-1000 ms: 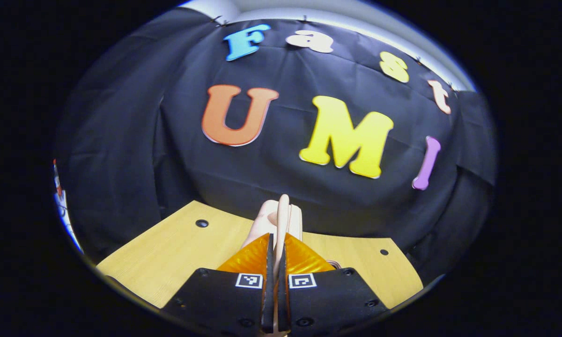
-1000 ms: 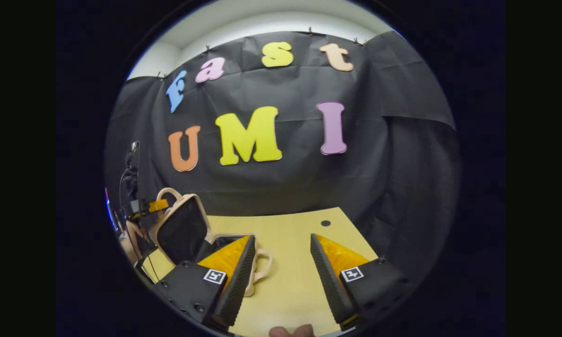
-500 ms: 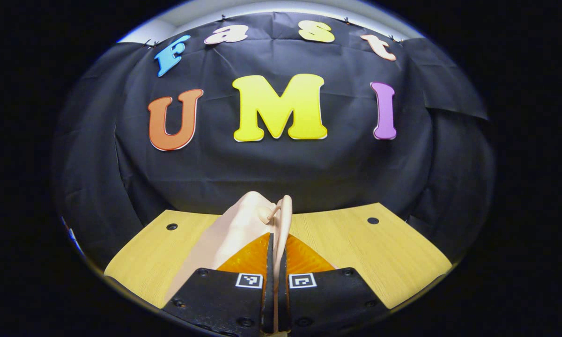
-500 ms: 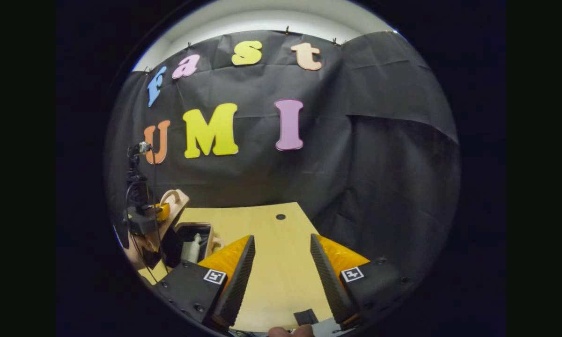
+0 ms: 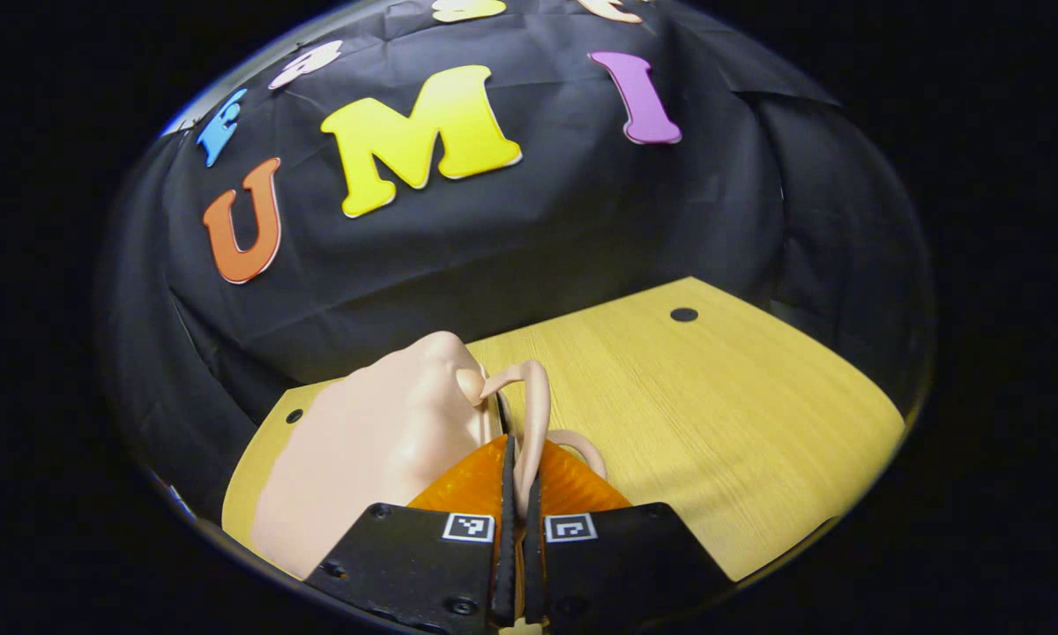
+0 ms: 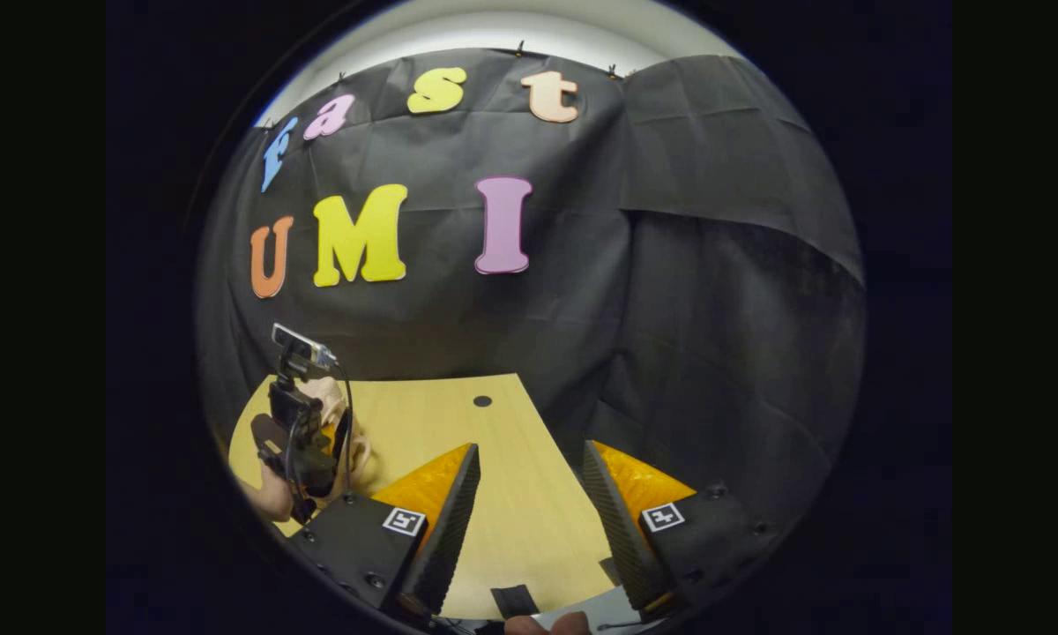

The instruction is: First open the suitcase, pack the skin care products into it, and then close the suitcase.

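My left gripper (image 5: 518, 445) is shut on the thin beige handle (image 5: 536, 410) of the beige suitcase (image 5: 379, 441). The suitcase's smooth lid slopes away to the left of my fingers, and a second handle loop (image 5: 582, 445) peeks out just right of them. In the right gripper view the left gripper (image 6: 304, 450) leans over the suitcase (image 6: 324, 393) at the table's left; the suitcase's inside is hidden. My right gripper (image 6: 529, 463) hangs open over bare tabletop, well right of the suitcase, with nothing between its fingers.
The wooden table (image 5: 714, 397) has a small round hole (image 5: 684, 314) near its far right corner, the hole (image 6: 482, 400) also showing in the right gripper view. A small black item (image 6: 516, 600) lies at the table's near edge. Black cloth walls stand close behind.
The left gripper has swung the lid down by its handle; the suitcase's open inside and the bottle in it no longer show. The right gripper stayed open and turned slightly right.
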A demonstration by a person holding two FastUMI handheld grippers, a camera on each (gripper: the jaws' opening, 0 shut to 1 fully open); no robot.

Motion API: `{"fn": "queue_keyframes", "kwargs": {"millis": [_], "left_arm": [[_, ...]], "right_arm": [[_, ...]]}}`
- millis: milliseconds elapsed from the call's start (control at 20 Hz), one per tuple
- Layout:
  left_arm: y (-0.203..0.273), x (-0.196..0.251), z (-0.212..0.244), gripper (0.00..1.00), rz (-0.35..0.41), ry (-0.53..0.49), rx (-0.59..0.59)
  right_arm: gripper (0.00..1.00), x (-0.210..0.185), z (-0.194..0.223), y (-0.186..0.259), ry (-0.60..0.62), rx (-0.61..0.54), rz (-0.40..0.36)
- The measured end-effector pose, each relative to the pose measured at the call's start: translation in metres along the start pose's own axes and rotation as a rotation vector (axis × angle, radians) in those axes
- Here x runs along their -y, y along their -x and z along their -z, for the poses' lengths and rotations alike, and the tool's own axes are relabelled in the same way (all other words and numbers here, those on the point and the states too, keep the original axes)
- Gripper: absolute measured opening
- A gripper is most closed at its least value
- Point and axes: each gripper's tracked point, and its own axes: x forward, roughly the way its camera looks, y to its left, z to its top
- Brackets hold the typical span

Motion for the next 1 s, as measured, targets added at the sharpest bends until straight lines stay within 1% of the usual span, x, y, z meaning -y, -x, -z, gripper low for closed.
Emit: {"fn": "queue_keyframes", "kwargs": {"millis": [150,250,350,400,450,500,600,650,700,750,800,900,950,1000], "left_arm": [[-0.009,0.024,0.021,0.08,0.016,-0.055,-0.064],[-0.009,0.029,0.025,0.08,0.011,-0.114,-0.098],[-0.009,0.038,0.034,0.12,0.046,-0.155,-0.153],[-0.009,0.044,0.034,0.18,0.068,-0.178,-0.176],[-0.009,0.045,0.037,0.21,0.077,-0.193,-0.206],[-0.004,0.052,0.04,0.36,0.109,-0.182,-0.227],[0.005,0.058,0.035,0.53,0.136,-0.152,-0.226],[0.011,0.058,0.029,0.59,0.145,-0.134,-0.222],[0.02,0.056,0.02,0.74,0.143,-0.109,-0.205],[0.031,0.049,0.005,0.81,0.132,-0.075,-0.166],[0.044,0.04,-0.017,0.89,0.121,-0.033,-0.109],[0.068,0.013,-0.077,0.9,0.098,0.084,0.055],[0.088,-0.005,-0.106,0.91,0.077,0.136,0.137],[0.11,-0.019,-0.133,0.94,0.063,0.168,0.202]], "right_arm": [[0.71,0.006,0.007,-0.009,-0.01,-0.02,-0.006],[0.71,0.006,0.01,-0.015,-0.013,-0.032,-0.02],[0.71,0.005,0.013,-0.021,-0.022,-0.044,-0.037],[0.71,0.003,0.012,-0.025,-0.024,-0.045,-0.049],[0.71,-0.001,0.012,-0.027,-0.021,-0.041,-0.061],[0.71,-0.006,0.01,-0.029,-0.005,-0.033,-0.074],[0.71,-0.016,0.005,-0.032,0.033,-0.011,-0.108],[0.71,-0.024,0.001,-0.032,0.04,-0.002,-0.13],[0.71,-0.033,-0.003,-0.034,0.043,0.005,-0.153],[0.68,-0.043,-0.008,-0.035,0.048,0.012,-0.178],[0.68,-0.052,-0.014,-0.037,0.06,0.023,-0.202],[0.71,-0.076,-0.033,-0.039,0.09,0.063,-0.249],[0.67,-0.09,-0.046,-0.04,0.1,0.09,-0.273],[0.71,-0.106,-0.061,-0.038,0.106,0.124,-0.3]]}}
